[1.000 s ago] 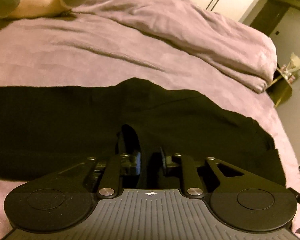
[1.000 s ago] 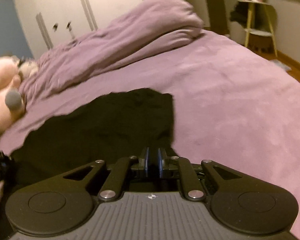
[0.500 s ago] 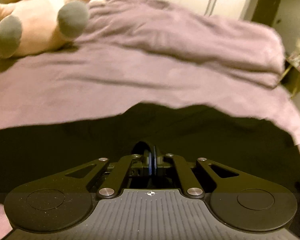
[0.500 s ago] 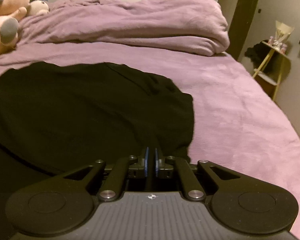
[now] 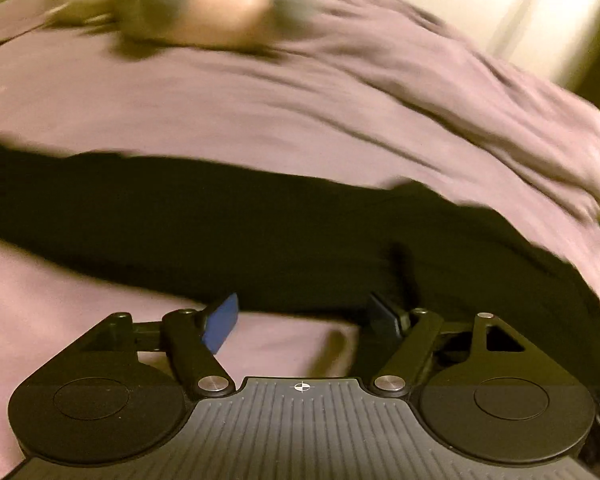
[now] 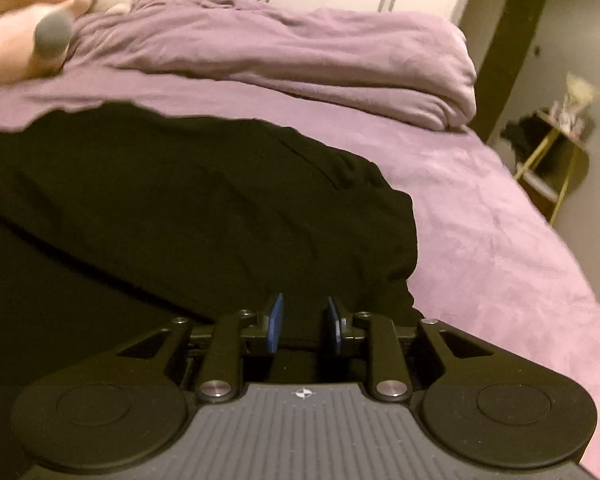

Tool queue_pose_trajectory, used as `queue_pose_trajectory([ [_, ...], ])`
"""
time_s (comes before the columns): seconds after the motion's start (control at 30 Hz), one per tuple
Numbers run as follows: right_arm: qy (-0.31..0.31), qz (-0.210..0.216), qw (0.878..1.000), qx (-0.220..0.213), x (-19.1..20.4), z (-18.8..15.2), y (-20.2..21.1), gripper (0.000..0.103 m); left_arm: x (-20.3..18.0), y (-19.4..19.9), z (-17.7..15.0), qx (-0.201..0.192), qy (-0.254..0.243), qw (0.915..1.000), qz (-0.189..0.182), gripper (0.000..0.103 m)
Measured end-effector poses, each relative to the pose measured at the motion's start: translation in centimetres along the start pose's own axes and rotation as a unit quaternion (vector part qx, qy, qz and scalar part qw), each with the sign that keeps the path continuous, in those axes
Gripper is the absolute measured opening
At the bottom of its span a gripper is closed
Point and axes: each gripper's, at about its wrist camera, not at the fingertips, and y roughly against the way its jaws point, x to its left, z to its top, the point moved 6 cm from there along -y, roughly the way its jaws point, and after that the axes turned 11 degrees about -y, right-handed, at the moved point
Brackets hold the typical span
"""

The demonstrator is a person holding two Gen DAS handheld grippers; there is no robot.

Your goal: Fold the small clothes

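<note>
A black garment (image 5: 260,232) lies spread in a long band across the purple bed; it also fills the left and middle of the right wrist view (image 6: 172,208). My left gripper (image 5: 304,320) is wide open and empty at the garment's near edge, over bare sheet. My right gripper (image 6: 303,326) is partly open over the garment's near right corner, with black cloth between the blue pads (image 6: 275,320); they do not pinch it.
The purple bed sheet (image 6: 480,248) has a bunched purple duvet (image 6: 300,52) at the back. A pink plush toy (image 6: 32,40) lies at the far left. A small yellow side table (image 6: 556,156) stands past the bed's right edge.
Both grippers were shut on the black garment half a second ago and have opened, letting it go. The left gripper has swung, and its view is blurred.
</note>
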Motion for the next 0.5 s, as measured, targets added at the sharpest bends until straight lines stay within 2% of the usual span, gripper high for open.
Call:
queue_pose_trajectory([
  [0.07, 0.001, -0.006, 1.0, 0.009, 0.1, 0.4, 0.4, 0.023, 4.3, 1.3, -0.6, -0.016, 0.07, 0.9974, 0.004, 0.077],
  [0.13, -0.029, 0.005, 0.999, 0.02, -0.1, 0.7, 1.2, 0.023, 9.1, 2.1, -1.3, -0.026, 0.145, 0.9888, 0.023, 0.073],
  [0.17, -0.042, 0.012, 0.999, 0.023, -0.1, 0.7, 1.6, 0.023, 10.9, 2.3, -1.5, -0.028, 0.173, 0.984, 0.033, 0.066],
  [0.2, -0.052, 0.018, 0.998, 0.023, -0.1, 0.6, 2.0, 0.023, 12.9, 2.5, -1.7, -0.036, 0.206, 0.9774, 0.032, 0.054],
  [0.27, -0.065, 0.027, 0.997, 0.03, 0.2, 0.1, 2.8, 0.023, 15.6, 2.4, -1.6, -0.048, 0.261, 0.9641, 0.003, 0.05],
  [0.3, -0.073, 0.032, 0.996, 0.036, 0.2, -0.2, 3.1, 0.024, 17.0, 2.3, -1.5, -0.054, 0.291, 0.9552, -0.007, 0.045],
  [0.47, -0.098, 0.036, 0.993, 0.049, 0.6, -1.2, 4.3, 0.024, 22.5, 2.4, -0.8, -0.099, 0.369, 0.9238, 0.026, 0.04],
  [0.5, -0.106, 0.036, 0.992, 0.051, 0.5, -1.3, 4.4, 0.024, 23.6, 2.3, -0.9, -0.104, 0.39, 0.9146, 0.029, 0.036],
])
